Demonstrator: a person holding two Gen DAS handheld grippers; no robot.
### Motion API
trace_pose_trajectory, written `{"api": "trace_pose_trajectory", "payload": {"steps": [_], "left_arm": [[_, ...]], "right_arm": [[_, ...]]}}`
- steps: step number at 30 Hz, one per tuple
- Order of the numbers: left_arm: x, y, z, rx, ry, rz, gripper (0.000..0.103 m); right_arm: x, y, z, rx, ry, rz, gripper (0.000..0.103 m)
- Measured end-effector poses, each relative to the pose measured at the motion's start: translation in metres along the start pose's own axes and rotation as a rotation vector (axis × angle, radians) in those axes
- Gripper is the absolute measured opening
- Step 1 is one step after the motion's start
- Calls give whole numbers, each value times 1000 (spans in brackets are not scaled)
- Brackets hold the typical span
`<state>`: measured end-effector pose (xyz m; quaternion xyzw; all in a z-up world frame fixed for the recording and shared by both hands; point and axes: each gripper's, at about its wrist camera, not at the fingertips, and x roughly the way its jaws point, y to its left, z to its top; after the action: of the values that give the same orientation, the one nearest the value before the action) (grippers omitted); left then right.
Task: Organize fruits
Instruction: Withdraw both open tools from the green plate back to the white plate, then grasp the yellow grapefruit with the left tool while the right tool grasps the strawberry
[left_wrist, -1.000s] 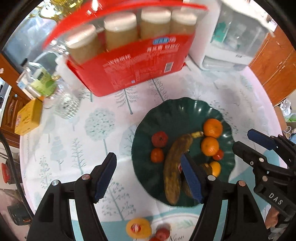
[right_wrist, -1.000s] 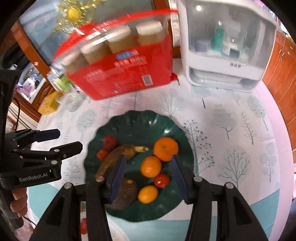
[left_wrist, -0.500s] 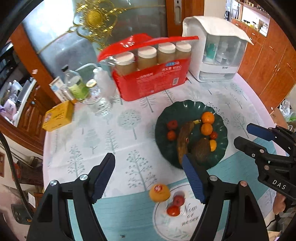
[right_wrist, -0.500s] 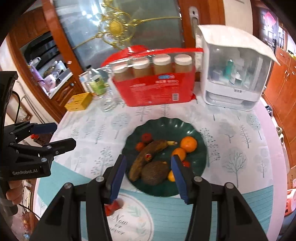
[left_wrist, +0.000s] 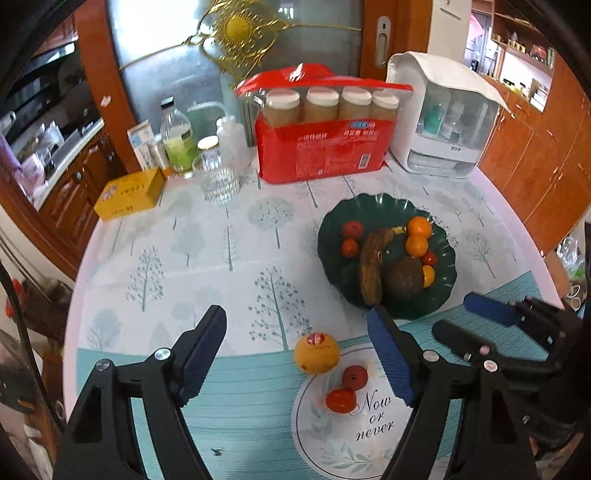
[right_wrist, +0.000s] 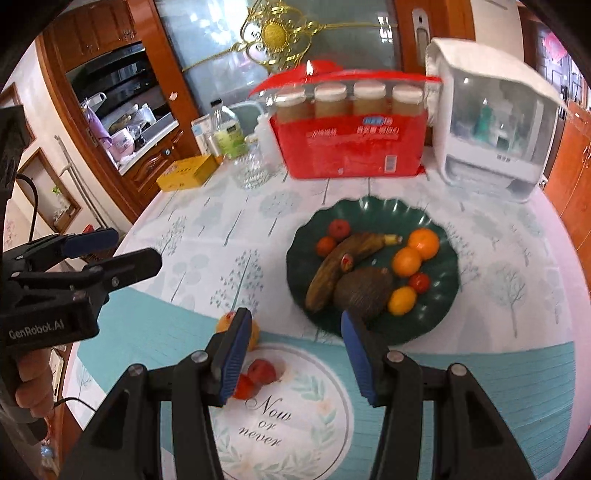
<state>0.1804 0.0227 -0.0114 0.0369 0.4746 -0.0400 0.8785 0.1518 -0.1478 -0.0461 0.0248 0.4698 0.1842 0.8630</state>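
Observation:
A dark green scalloped plate (left_wrist: 445, 266) (right_wrist: 448, 306) holds a brown banana (left_wrist: 370, 266), a dark avocado (left_wrist: 402, 275), several oranges and small red fruits. On the tablecloth in front of it lie a stickered orange (left_wrist: 316, 352) (right_wrist: 254, 334) and two small red fruits (left_wrist: 354, 376) (right_wrist: 261, 371). My left gripper (left_wrist: 295, 356) is open and empty, raised above the loose fruit. My right gripper (right_wrist: 293, 349) is open and empty, raised over the plate's near edge; it also shows in the left wrist view (left_wrist: 476, 321).
A red pack of jars (left_wrist: 321, 129), a white appliance (left_wrist: 443, 118), bottles, a glass (left_wrist: 219, 182) and a yellow box (left_wrist: 127, 192) stand along the table's back. The round table edge drops off on both sides.
Both grippers have pulled up and back from the plate, so the whole table and the loose fruit in front are now in view. Both stay open.

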Motion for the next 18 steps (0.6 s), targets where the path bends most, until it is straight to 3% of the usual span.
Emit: {"api": "trace_pose_trajectory", "payload": {"steps": [5, 18], "left_arm": [[20, 4, -21, -11, 9, 4, 78], [81, 5, -52, -41, 125, -6, 78]], "right_arm": [[25, 0, -23, 29, 56, 18, 51], [85, 9, -66, 85, 197, 93, 51]]}}
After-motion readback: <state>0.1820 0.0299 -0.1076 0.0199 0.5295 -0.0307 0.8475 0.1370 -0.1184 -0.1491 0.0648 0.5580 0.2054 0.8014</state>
